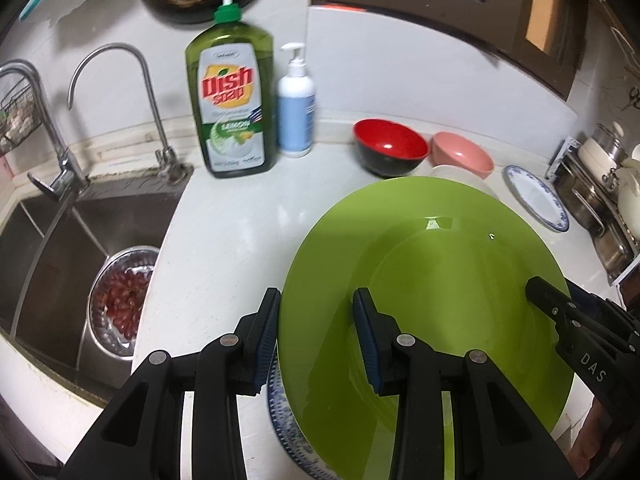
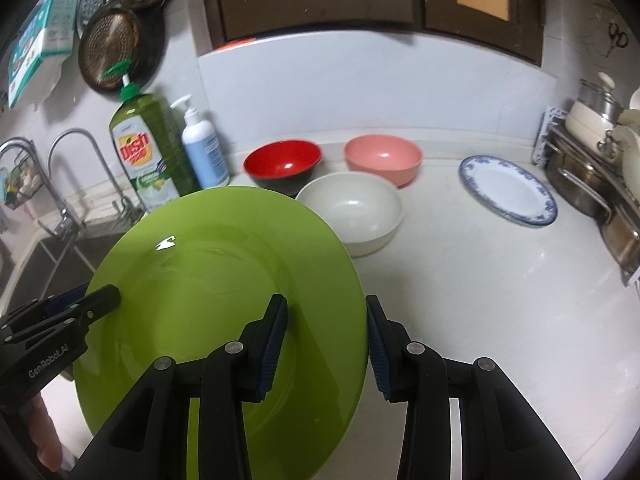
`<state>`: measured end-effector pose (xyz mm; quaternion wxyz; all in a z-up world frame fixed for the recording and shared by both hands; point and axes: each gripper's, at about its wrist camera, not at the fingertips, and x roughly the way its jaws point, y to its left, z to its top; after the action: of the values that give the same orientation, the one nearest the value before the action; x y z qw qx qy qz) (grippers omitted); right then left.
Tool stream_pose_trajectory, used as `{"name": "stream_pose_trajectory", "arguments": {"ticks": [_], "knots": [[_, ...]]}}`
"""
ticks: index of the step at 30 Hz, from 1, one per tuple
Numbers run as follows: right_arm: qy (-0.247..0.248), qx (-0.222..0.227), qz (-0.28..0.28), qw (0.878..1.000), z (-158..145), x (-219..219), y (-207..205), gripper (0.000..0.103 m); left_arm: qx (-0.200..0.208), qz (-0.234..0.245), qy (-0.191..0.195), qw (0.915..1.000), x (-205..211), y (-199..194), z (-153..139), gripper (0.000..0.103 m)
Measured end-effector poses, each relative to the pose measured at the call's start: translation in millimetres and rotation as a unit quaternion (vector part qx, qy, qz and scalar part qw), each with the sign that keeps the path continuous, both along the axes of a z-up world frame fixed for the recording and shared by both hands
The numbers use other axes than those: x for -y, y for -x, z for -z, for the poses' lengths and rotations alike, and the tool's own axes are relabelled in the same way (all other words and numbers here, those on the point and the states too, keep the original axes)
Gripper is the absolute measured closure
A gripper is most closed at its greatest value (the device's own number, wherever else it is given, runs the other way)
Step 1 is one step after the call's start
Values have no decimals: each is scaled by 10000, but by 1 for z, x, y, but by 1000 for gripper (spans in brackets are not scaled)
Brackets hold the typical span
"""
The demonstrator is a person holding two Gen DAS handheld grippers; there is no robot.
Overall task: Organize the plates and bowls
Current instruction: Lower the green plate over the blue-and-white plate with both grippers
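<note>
We've got both grippers, left (image 1: 316, 334) and right (image 2: 327, 342), clamped on opposite rims of the green plate (image 1: 432, 280), held above the counter's (image 2: 480, 300) near edge. Behind it sit a white bowl (image 2: 352, 212), red bowl (image 2: 284, 164), pink bowl (image 2: 384, 156) and blue-rimmed plate (image 2: 508, 188); dish soap (image 1: 230, 100) stands by the sink (image 1: 48, 240).

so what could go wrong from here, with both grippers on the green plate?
1. The left gripper and right gripper each pinch only the rim of the green plate; uneven motion could tilt or drop it.
2. The white bowl sits just beyond its far edge, so it might get knocked.
</note>
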<state>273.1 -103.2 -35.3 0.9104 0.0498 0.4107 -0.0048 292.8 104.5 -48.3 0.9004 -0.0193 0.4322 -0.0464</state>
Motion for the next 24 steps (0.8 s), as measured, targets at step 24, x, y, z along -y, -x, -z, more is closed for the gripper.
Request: {"name": "stream_pose_trajectory", "arguments": {"ticks": [24], "knots": [[-34, -855, -213, 9961, 55, -19, 0, 63, -819, -58, -159, 9965, -11, 5, 59, 66]]}}
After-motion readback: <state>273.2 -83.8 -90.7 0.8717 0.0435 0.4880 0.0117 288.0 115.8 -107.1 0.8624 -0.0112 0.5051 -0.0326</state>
